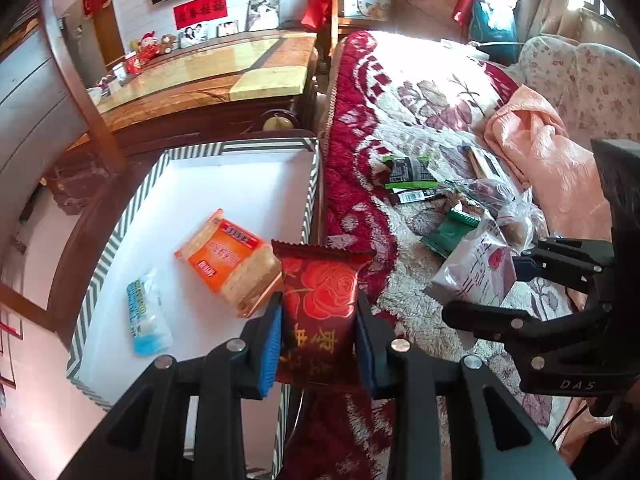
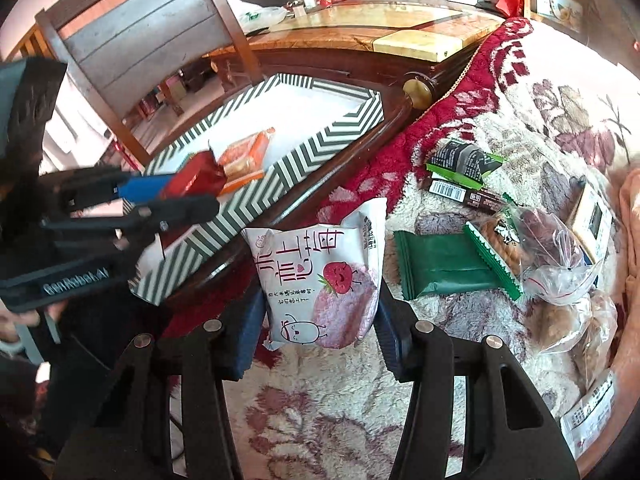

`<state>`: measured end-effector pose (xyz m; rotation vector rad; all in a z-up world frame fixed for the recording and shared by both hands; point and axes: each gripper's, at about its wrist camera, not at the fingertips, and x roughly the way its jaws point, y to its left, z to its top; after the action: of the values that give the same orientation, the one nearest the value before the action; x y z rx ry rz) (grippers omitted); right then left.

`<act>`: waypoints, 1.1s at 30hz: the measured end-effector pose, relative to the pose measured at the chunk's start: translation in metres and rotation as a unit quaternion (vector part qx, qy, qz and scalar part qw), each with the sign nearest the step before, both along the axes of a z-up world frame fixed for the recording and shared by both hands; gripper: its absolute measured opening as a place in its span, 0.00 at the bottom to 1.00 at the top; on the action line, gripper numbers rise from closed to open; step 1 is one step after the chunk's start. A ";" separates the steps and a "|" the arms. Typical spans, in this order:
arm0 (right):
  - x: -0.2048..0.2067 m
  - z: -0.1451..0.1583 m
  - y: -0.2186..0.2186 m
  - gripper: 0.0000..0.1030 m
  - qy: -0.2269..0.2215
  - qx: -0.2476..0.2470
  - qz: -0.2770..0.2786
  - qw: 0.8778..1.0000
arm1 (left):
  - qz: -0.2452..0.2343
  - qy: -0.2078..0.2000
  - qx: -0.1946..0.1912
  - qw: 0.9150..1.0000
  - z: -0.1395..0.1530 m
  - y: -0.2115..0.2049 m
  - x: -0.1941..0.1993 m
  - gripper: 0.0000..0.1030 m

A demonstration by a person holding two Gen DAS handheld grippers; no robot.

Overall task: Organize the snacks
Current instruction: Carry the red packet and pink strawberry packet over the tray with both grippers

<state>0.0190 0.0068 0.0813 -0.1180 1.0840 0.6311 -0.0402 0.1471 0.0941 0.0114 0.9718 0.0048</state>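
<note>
My left gripper (image 1: 318,332) is shut on a red rose-print snack packet (image 1: 320,300) and holds it over the near right rim of the striped box (image 1: 120,236). The box holds an orange cracker pack (image 1: 230,260) and a blue-white packet (image 1: 146,314). My right gripper (image 2: 320,320) is shut on a white strawberry snack packet (image 2: 320,280) above the blanket, right of the box (image 2: 320,148). The left gripper (image 2: 172,196) with the red packet (image 2: 196,180) also shows in the right wrist view. The right gripper (image 1: 516,280) with the white packet (image 1: 476,268) also shows in the left wrist view.
Several more snacks lie on the floral blanket (image 2: 540,100): a green packet (image 2: 440,264), black-green packets (image 2: 464,164), and clear bags of pastries (image 2: 560,264). A dark wooden bed rail (image 2: 340,172) runs between box and blanket. A wooden table (image 1: 224,72) stands behind.
</note>
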 end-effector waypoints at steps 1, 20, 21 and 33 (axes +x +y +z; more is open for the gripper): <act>0.000 0.003 0.000 0.48 -0.002 0.001 -0.001 1.000 | 0.003 -0.001 -0.002 1.000 0.000 0.001 -0.001 0.34; 0.004 0.015 0.039 0.48 -0.001 -0.001 0.030 1.000 | 0.073 -0.015 0.001 0.997 0.006 0.044 -0.012 0.34; 0.005 0.015 0.041 0.48 -0.001 -0.002 0.033 0.999 | 0.078 -0.014 0.000 0.997 0.005 0.047 -0.013 0.34; 0.018 0.021 0.091 0.48 -0.009 -0.012 0.075 0.997 | 0.151 -0.007 -0.017 0.988 -0.007 0.095 -0.013 0.34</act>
<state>0.0367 0.0979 0.1027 -0.2266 1.0723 0.7507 -0.0534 0.2418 0.0874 -0.1674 0.9515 0.2670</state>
